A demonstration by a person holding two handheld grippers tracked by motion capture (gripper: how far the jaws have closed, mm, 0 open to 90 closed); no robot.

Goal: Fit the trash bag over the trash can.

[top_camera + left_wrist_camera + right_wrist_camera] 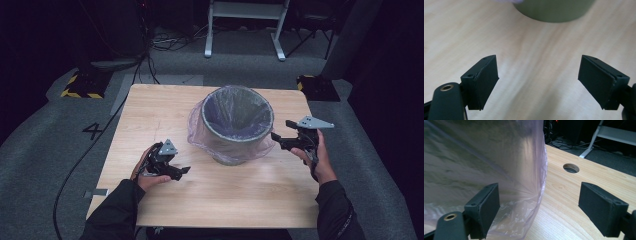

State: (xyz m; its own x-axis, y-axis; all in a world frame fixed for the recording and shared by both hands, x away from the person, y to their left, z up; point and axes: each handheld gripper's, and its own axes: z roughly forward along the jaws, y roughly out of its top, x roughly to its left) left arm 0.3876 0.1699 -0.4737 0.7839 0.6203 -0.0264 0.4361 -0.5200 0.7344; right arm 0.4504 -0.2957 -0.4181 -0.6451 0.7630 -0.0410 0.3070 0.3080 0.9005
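1. A grey waste bin (237, 125) stands upright near the middle of a pale wooden counter (165, 102), towards its far edge.
2. A thin, see-through purple liner bag (197, 131) lines the bin; its top is folded over the rim and hangs loosely down the outside.
3. The left gripper (183, 170), held in the person's left hand, rests low near the counter, to the left of the bin and apart from it. In the left gripper view its fingers (482, 82) are spread wide with nothing between them.
4. The right gripper (275, 136) is just beside the bin's right side. Its fingers (484, 206) are wide open and hold nothing, with the bag's hanging edge (534, 195) between them.
5. The bag looks light, soft and slippery, and likely tears easily; the loose skirt below the rim seems the best place to pinch.
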